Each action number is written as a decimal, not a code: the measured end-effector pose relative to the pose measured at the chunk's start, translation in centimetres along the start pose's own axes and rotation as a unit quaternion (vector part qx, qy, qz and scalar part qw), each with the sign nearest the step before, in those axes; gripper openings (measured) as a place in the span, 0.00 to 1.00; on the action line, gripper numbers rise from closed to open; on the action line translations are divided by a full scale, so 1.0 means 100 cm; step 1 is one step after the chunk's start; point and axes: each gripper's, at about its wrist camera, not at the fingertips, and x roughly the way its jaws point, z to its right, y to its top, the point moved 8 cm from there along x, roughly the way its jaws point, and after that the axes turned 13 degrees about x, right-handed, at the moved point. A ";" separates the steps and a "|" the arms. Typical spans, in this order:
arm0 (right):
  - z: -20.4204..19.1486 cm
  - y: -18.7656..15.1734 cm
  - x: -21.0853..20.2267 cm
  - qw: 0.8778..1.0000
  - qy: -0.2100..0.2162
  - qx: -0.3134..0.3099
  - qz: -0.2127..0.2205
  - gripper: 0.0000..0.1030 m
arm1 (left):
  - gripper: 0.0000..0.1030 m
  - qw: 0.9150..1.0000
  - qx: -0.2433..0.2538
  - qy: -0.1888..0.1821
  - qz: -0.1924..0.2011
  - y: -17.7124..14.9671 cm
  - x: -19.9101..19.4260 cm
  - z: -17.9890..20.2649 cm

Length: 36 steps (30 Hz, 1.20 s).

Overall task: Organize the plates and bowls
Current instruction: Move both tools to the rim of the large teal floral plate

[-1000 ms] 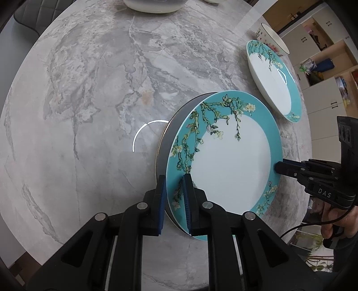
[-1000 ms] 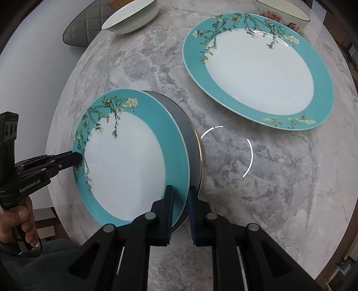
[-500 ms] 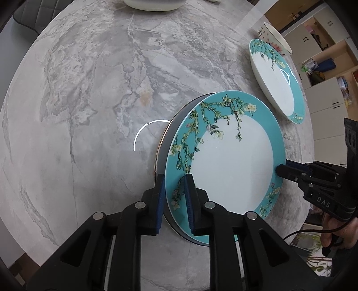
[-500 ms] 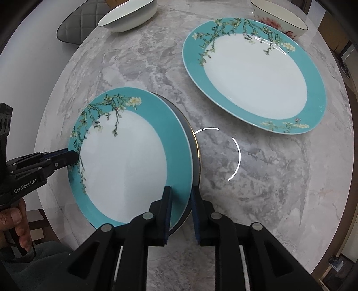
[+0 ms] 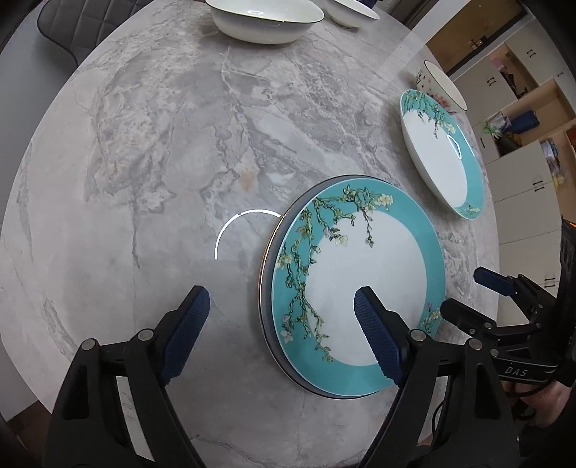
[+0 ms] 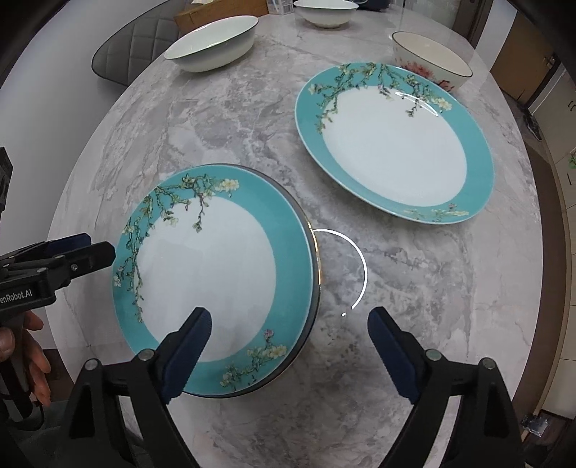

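Observation:
A small teal blossom plate (image 5: 360, 273) (image 6: 216, 273) lies flat on a dark grey gold-rimmed plate (image 5: 266, 288) (image 6: 314, 288). My left gripper (image 5: 280, 293) hangs over the stack's left rim. Its jaws are opening; one pad is above the plate, the other over bare table, and neither touches. My right gripper (image 6: 288, 313) straddles the opposite rim the same way, its jaws opening and its pads clear of the plate. Each gripper also shows in the other's view: left gripper (image 6: 82, 248), right gripper (image 5: 466, 291). A larger teal plate (image 5: 442, 154) (image 6: 392, 151) lies apart.
On the round marble table (image 5: 144, 144), a wide white bowl (image 5: 262, 18) (image 6: 212, 43) and a smaller white bowl (image 6: 325, 12) stand at the far side. A floral bowl (image 6: 432, 57) sits behind the large plate. A grey chair (image 6: 133, 46) is beyond the edge.
Both grippers were shut on opposite rims of the small teal plate; both have now let go and spread wide. The plate rests on the dark plate.

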 end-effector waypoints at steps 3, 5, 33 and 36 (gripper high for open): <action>0.006 0.003 -0.004 1.000 0.002 0.014 0.011 0.92 | 0.79 1.000 0.005 0.000 0.004 0.003 -0.005 0.001; 0.010 0.004 -0.008 1.000 0.004 0.021 0.020 0.95 | 0.79 1.000 0.013 0.004 0.016 0.011 -0.010 0.003; 0.179 0.133 0.001 0.973 0.034 0.216 0.067 0.67 | 0.99 0.976 0.204 0.057 0.040 0.241 0.063 0.121; 0.176 0.137 0.015 0.974 0.043 0.217 0.054 0.58 | 0.99 0.975 0.212 0.056 0.028 0.244 0.077 0.131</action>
